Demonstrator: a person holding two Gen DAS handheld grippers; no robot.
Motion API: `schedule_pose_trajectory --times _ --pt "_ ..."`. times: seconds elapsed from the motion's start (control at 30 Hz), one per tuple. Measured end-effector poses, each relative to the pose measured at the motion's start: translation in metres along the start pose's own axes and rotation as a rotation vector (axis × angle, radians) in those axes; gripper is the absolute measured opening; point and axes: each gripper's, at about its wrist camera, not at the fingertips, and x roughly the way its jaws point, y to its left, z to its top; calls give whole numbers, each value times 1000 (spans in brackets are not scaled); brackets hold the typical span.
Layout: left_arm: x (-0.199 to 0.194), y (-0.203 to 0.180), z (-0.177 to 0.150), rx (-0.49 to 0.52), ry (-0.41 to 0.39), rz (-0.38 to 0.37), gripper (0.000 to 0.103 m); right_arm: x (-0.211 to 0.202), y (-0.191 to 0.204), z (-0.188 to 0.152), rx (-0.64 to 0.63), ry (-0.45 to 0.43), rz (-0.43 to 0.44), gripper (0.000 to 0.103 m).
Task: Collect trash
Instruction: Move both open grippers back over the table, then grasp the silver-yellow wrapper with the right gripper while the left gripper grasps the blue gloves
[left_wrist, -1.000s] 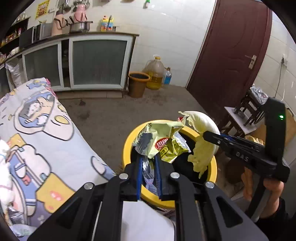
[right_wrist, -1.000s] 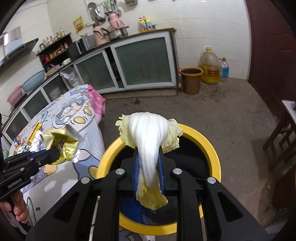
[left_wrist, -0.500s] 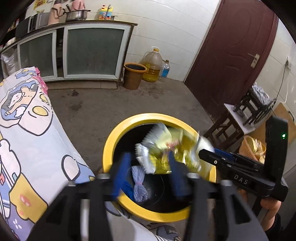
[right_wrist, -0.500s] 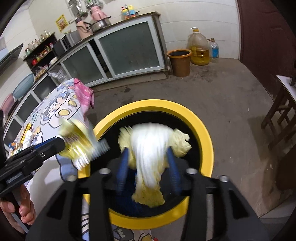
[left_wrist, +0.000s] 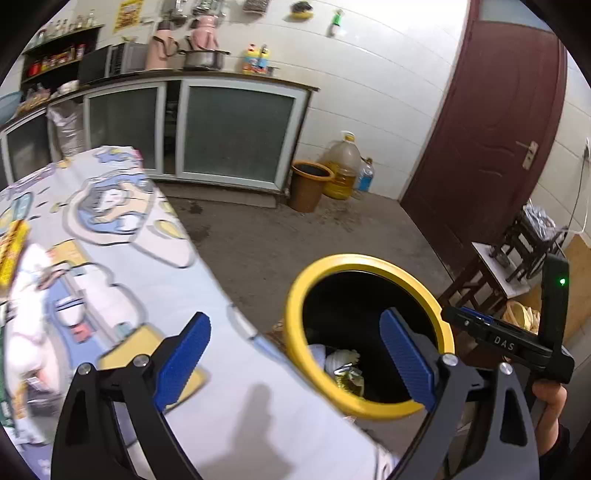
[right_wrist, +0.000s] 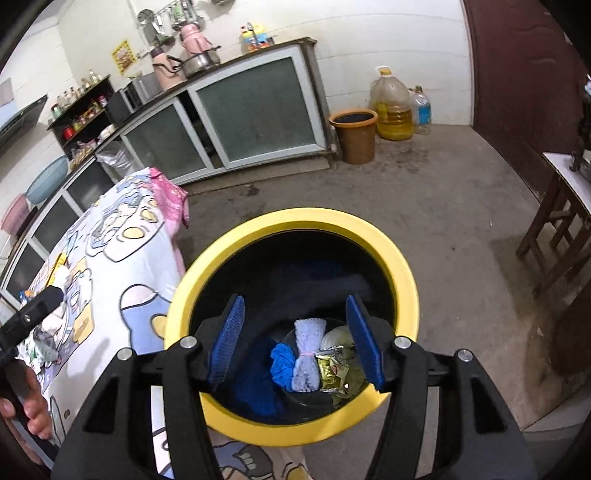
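Both tongs have just been opening and stand spread with nothing between them. The right tongs (right_wrist: 295, 339) hang over the yellow-rimmed bin (right_wrist: 402, 266) at frame centre. On its floor lie the wrapper (right_wrist: 330, 367), cabbage leaf (right_wrist: 334, 338) and blue rags (right_wrist: 282, 363). The left tongs (left_wrist: 295, 354) straddle the desk (left_wrist: 258, 413) edge and bin rim.

White tiled walls (left_wrist: 388, 85) rise over a grey concrete floor (right_wrist: 424, 206). A frosted-glass-fronted kitchen cabinet (left_wrist: 236, 136) lines the far wall, and a dark red wooden door (left_wrist: 491, 133) stands shut at right.
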Motion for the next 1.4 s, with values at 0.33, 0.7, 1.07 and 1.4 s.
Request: schedule_pose_trajectory --times 0.33,0.7,1.07,1.4 --pt "-133 109 -40 -61 -102 166 90 -14 113 -18 -235 -12 230 55" --pt "-221 221 -121 -72 -14 411 90 1 290 -78 -592 99 481 55" --pt "-201 263 -132 -154 30 379 90 24 352 -87 -687 139 488 55" --pt "-169 271 -130 -145 86 340 89 47 368 -91 -709 184 471 55"
